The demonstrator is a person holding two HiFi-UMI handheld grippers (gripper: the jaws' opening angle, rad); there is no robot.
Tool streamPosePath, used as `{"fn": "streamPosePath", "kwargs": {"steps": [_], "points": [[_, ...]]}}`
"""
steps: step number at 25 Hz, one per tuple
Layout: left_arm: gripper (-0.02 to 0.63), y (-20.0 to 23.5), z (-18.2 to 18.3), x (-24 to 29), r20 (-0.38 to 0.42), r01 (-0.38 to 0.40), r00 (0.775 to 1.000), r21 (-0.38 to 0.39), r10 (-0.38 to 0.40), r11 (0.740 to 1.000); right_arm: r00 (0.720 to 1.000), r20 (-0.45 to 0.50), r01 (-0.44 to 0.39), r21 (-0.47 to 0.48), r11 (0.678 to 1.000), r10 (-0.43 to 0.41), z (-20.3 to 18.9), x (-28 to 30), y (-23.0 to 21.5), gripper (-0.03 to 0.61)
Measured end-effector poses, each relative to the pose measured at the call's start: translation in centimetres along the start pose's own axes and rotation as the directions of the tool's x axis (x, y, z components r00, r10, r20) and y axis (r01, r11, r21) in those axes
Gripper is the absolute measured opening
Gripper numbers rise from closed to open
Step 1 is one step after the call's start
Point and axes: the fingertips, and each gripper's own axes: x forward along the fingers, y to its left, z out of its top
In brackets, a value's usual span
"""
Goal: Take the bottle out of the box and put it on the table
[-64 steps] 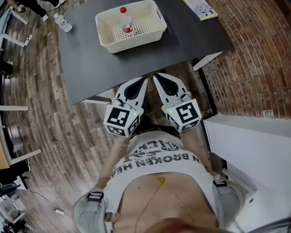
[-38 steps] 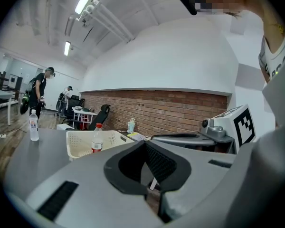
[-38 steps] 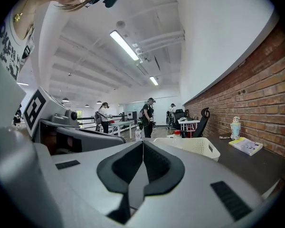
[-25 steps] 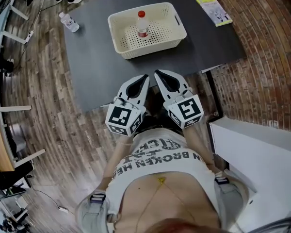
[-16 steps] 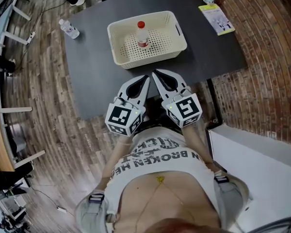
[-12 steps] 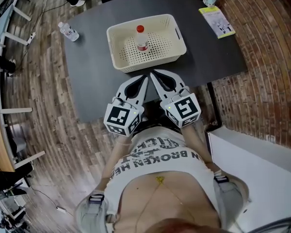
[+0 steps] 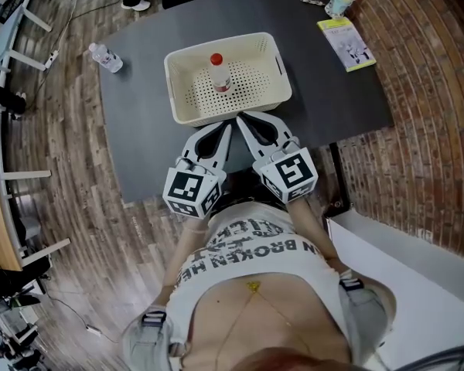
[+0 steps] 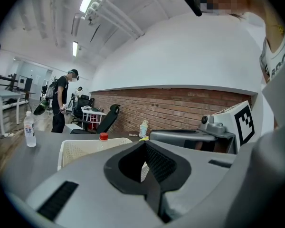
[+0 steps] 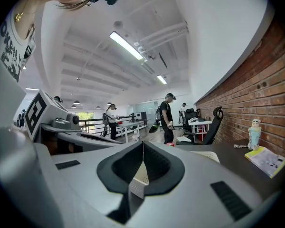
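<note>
The left tongs point(image 7: 226, 128) and right tongs point(image 7: 242, 120) have advanced to the box's point(image 7: 187, 113) near wall, perhaps touching it.

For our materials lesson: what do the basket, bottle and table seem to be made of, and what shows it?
Basket: likely moulded plastic, cream, matte; even rows of holes in floor and walls.
Bottle: probably clear plastic with a red cap; its body is see-through.
Table: dark grey, smooth matte top without grain; laminate or painted board, unclear which.

Brick wall point(image 7: 417, 130), wood-plank floor point(image 7: 69, 168), strip lights point(image 9: 133, 45) overhead — seemingly an office.
</note>
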Motion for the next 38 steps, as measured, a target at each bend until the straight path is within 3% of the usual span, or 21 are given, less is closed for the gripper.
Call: {"fn": "streamPosePath", "kwargs": {"steps": [18,29,38], "points": [[0.008,0.0,0.9,4.9,0.023,-0.135,0.99,-0.031,0.136,0.99,0.993,-0.007,-0.115,-0.009,0.993,0.115,0.4,0.8,-5.7,0.009],[0.008,0.8,1.8,7.6,0.05,-0.234,0.971,-0.04,0.236,0.971,0.984,-0.008,-0.179,-0.026,0.983,0.179,0.4,1.2,-8.9,0.009],[0.008,2.5,1.6,7.6,0.031,-0.24,0.97,-0.05,0.242,0.969,0.985,-0.017,-0.171,-0.007,0.985,0.171,0.3,2.4,-9.5,0.009]]}}
